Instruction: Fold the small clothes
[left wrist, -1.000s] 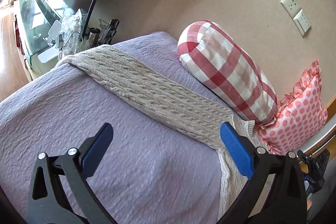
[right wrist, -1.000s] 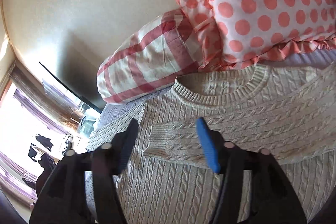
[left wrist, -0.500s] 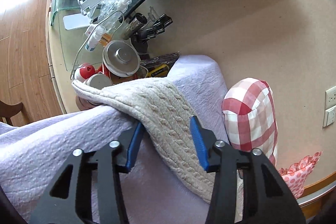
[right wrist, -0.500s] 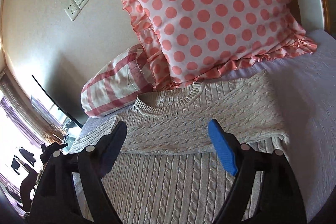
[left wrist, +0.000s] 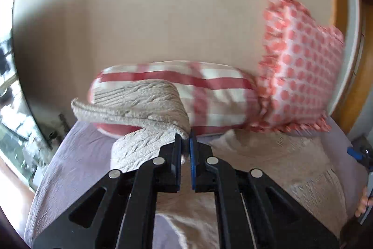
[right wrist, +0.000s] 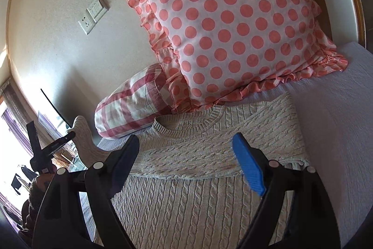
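A beige cable-knit sweater (right wrist: 209, 155) lies flat on the lilac bedspread (right wrist: 338, 109), neck toward the pillows, with its right sleeve folded across the chest. My left gripper (left wrist: 185, 139) is shut on the sweater's left sleeve (left wrist: 139, 106) and holds it lifted above the bed, cuff hanging to the left. The lifted sleeve and left gripper also show at the left of the right wrist view (right wrist: 81, 132). My right gripper (right wrist: 186, 155) is open and empty, hovering over the sweater's chest.
A pink polka-dot pillow (right wrist: 233, 27) and a red-checked bolster (right wrist: 135, 109) lean on the wall at the bed's head. Wall sockets (right wrist: 93, 13) are above. A glass table with clutter (left wrist: 14, 113) stands left of the bed.
My left gripper closed on the left sleeve's end and lifted it up off the bed, swinging toward the pillows. My right gripper stayed open and drew back slightly over the sweater.
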Tool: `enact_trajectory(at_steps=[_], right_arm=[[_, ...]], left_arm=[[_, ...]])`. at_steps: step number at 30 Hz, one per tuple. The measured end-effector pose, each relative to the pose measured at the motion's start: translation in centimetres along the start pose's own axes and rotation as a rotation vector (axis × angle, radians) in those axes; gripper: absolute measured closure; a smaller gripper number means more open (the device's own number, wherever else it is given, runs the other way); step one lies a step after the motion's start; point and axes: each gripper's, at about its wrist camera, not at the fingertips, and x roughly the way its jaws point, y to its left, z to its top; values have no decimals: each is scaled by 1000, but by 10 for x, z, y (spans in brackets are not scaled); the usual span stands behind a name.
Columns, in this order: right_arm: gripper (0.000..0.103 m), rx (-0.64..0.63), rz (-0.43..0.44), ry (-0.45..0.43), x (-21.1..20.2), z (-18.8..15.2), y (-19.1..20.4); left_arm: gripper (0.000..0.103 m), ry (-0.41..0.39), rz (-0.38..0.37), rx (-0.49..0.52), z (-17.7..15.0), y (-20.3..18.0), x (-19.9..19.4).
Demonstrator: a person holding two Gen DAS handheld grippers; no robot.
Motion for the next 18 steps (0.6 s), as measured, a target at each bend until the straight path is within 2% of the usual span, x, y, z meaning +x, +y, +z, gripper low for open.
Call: enact_trajectory(at_steps=[2,3,5,6,7,8,9,10,11,12,16,18], right_arm=[[19,29,-11,19,9,1,-8],[19,49,-19,37,15,1,-14],[19,105,-37,84,24,0,-31],[20,138,-37,113,28,-1,-40],[20,163,-39,139,31,-3,-49],[25,177,-49,159,33,-4,-57],[33,181,-66,175,37,-4,-63],[36,186,-87,187,41,-4,-68],[40,199,-102,199,46,-5,-73],[45,209,-106,212,53,-5,-77],[47,172,-188,244,82,0,-83],[50,159,-220,295,96,-3,-86]], left_arm=[[94,41,-122,183,-17,-91,24],[90,77,-143,279,-33,-130,39],[89,160,-131,453,-69,-184,64],[89,174,-113,505,-86,-193,68],[89,176,-101,523,-98,-194,67],[89,175,-105,511,-105,-186,62],[83,176,-112,482,-108,-175,54],[78,174,-112,447,-109,-162,46],[67,166,-103,415,-108,-148,36],[63,155,-92,389,-109,-134,25],[55,172,-59,294,-117,-84,-7],[53,193,-41,241,-123,-64,-18]])
